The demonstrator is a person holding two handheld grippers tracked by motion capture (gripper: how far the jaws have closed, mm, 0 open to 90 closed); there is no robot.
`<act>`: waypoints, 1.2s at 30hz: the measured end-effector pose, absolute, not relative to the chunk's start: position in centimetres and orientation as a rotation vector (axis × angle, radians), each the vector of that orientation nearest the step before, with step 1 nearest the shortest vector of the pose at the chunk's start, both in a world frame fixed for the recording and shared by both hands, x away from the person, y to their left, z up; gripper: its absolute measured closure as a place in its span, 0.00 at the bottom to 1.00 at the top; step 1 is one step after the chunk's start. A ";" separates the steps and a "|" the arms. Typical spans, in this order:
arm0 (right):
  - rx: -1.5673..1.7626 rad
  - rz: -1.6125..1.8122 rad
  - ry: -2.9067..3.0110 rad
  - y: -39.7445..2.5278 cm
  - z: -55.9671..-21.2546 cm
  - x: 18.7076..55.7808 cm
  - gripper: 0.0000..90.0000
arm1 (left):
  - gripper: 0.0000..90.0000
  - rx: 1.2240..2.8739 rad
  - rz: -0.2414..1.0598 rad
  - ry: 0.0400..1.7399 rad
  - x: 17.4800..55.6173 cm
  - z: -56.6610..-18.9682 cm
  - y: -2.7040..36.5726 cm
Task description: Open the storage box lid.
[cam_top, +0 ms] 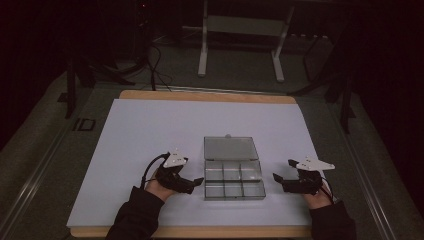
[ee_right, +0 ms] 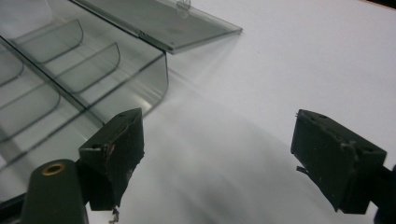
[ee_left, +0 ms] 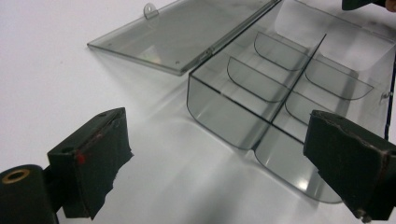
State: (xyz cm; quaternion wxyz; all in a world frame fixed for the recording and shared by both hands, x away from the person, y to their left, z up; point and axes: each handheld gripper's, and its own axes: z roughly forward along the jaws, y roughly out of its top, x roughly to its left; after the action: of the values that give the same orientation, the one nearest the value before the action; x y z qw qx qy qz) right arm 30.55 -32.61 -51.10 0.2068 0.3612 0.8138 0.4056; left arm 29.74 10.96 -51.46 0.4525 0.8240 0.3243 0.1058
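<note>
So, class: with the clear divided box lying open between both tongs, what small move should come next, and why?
Probably swing the lid shut: it lies flat behind the box, whose compartments look empty. Both the left tongs and right tongs are open beside it, holding nothing.

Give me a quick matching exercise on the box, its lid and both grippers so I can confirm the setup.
Things:
1. lid
2. compartment box
3. left gripper
4. right gripper

States:
A. open jaws, right of the box in the high view
B. folded back flat on the white sheet
C. clear, divided, nothing inside
D. open jaws, left of the box in the high view

Pairs: 1-B, 2-C, 3-D, 4-A
</note>
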 end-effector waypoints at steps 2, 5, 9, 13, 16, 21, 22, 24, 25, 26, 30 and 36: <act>1.016 1.127 2.264 -32.9 -51.3 30.3 0.19 | 0.09 2.039 0.261 0.802 29.6 -51.7 11.0; 1.004 1.109 2.270 -33.2 -51.6 29.9 0.17 | 0.09 2.043 0.264 0.802 29.3 -51.9 11.3; 1.027 1.112 2.253 -33.8 -52.0 29.5 0.17 | 0.09 2.022 0.257 0.802 28.9 -52.1 11.9; 1.047 1.105 2.239 -34.4 -52.2 29.1 0.17 | 0.09 2.030 0.269 0.807 28.4 -52.5 12.5; 1.052 1.097 2.237 -34.7 -52.4 28.9 0.17 | 0.09 2.024 0.268 0.806 28.1 -52.7 13.0; 1.040 1.083 2.239 -34.9 -52.8 28.5 0.16 | 0.09 2.026 0.297 0.829 27.5 -52.8 13.7; 1.042 1.085 2.237 -34.9 -52.9 28.4 0.16 | 0.09 2.032 0.308 0.829 27.4 -52.9 13.8; 1.044 1.080 2.232 -35.0 -52.9 28.3 0.16 | 0.09 2.035 0.310 0.829 27.3 -52.9 13.9; 1.048 1.075 2.230 -35.1 -53.0 28.3 0.16 | 0.09 2.038 0.321 0.832 27.1 -53.0 14.0; 1.054 1.083 2.228 -35.2 -53.2 28.3 0.16 | 0.09 2.041 0.321 0.828 27.1 -53.1 14.0; 1.051 1.087 2.217 -35.3 -53.2 28.2 0.16 | 0.09 2.038 0.312 0.828 26.7 -53.6 14.0; 1.056 1.073 2.213 -35.2 -53.3 28.2 0.16 | 0.09 2.056 0.343 0.814 26.4 -53.9 13.8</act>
State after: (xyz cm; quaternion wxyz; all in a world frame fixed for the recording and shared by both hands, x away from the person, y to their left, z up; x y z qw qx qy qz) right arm 28.19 -35.20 -53.30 0.2304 0.3841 0.8046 0.3900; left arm 26.42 13.75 -53.86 0.4366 0.8266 0.3274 0.1378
